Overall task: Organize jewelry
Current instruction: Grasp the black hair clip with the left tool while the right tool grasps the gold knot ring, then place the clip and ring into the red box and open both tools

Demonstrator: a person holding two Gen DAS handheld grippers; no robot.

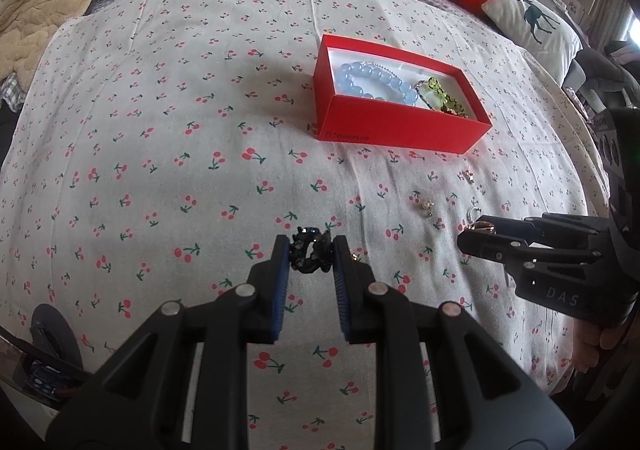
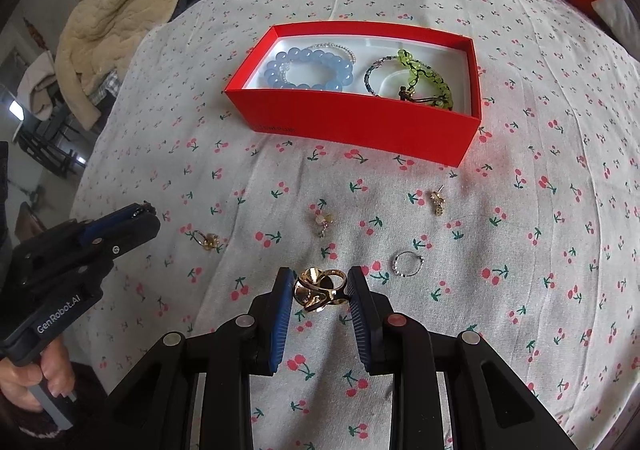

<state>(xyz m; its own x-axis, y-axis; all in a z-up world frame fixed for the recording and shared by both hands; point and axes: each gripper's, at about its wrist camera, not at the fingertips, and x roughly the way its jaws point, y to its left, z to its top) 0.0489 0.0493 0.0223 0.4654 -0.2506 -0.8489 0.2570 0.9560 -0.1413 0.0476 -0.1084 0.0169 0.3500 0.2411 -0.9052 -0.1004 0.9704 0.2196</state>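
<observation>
Black ornate ring (image 1: 311,254) pinched in my left gripper (image 1: 311,256), gold sculpted ring (image 2: 318,289) pinched in my right gripper (image 2: 319,286), both low over cherry-print bedspread (image 2: 520,250); I judge steady squeeze, level carry to red box (image 2: 352,120), release inside.

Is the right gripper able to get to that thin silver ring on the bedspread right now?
Probably not yet: the right gripper is shut on the gold ring. The thin silver ring lies uncovered just beside its fingertips, so the path itself looks free.
</observation>
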